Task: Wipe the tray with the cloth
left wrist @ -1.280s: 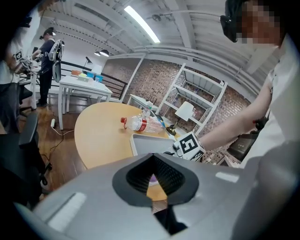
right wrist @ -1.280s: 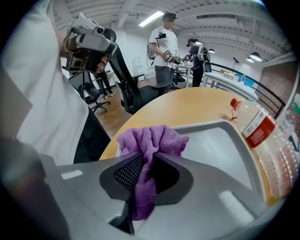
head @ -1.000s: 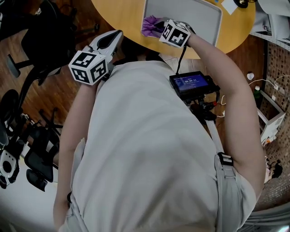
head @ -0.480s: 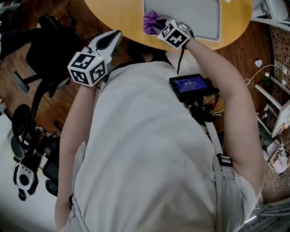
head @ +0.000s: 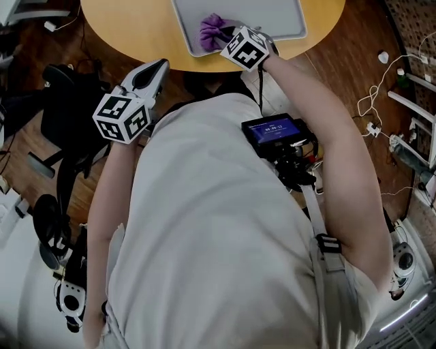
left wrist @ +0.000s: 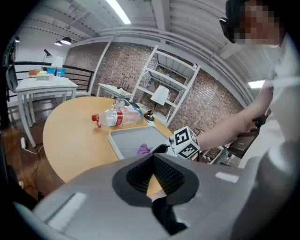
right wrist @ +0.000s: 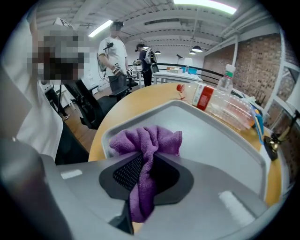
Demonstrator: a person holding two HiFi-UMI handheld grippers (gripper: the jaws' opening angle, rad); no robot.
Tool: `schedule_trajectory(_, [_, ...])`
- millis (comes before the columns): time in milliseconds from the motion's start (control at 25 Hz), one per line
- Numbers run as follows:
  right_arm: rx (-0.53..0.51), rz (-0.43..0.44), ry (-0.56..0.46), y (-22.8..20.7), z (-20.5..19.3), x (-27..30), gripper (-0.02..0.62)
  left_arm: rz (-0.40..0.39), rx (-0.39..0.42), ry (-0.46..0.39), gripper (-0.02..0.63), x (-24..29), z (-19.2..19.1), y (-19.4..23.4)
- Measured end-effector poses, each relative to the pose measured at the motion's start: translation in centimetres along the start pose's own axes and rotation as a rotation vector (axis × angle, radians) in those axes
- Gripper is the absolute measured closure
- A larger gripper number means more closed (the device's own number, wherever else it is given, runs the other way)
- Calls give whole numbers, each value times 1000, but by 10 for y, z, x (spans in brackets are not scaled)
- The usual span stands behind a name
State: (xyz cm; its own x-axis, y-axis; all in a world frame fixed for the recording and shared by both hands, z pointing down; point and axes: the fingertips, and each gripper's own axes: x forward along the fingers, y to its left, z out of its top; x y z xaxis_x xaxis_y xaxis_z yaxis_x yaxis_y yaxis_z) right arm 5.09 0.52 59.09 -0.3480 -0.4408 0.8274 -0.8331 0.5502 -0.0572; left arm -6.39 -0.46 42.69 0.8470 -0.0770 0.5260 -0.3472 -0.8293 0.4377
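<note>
The grey tray (head: pixel 279 20) lies on the round wooden table (head: pixel 129 24), near its edge. My right gripper (head: pixel 226 38) is shut on the purple cloth (head: pixel 212 30) and holds it down on the tray's near part, toward the left. In the right gripper view the cloth (right wrist: pixel 146 140) bunches out in front of the closed jaws (right wrist: pixel 149 157) over the tray (right wrist: pixel 215 140). My left gripper (head: pixel 157 68) hangs off the table, beside its edge, shut and empty. In the left gripper view its jaws (left wrist: pixel 153 158) point at the tray (left wrist: pixel 133 139) and cloth (left wrist: pixel 144 150).
A plastic bottle (right wrist: pixel 218 105) with a red cap lies on the table beyond the tray. Black office chairs (head: pixel 68 102) stand on the wooden floor at the left. Cables (head: pixel 381 102) trail at the right. Two people (right wrist: pixel 112 61) stand further back. A small screen (head: pixel 276 128) hangs on the chest.
The right gripper has slid the cloth a little to the right along the tray's near edge. The head view has swung, so the table sits further left. The left gripper stays off the table.
</note>
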Motion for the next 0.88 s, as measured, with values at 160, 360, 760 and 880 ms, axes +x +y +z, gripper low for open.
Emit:
schedule_trajectory(160, [101,-61,-12,-28,-30,-14,531,-29,21,7,606,9,6,-5])
schedule_trajectory(360, [190,-137,-8,-58,-59,-29,528,-34,23,13,606,10,0,1])
schedule_trajectory(760, [305,-238,18,-91,-93,-53,522,-35,-4,-6,606,11,-6,9])
schedule_trajectory(880, [392,-291,26,-102,-102,-60,522,-30,-15,-21,606,12,-2,14])
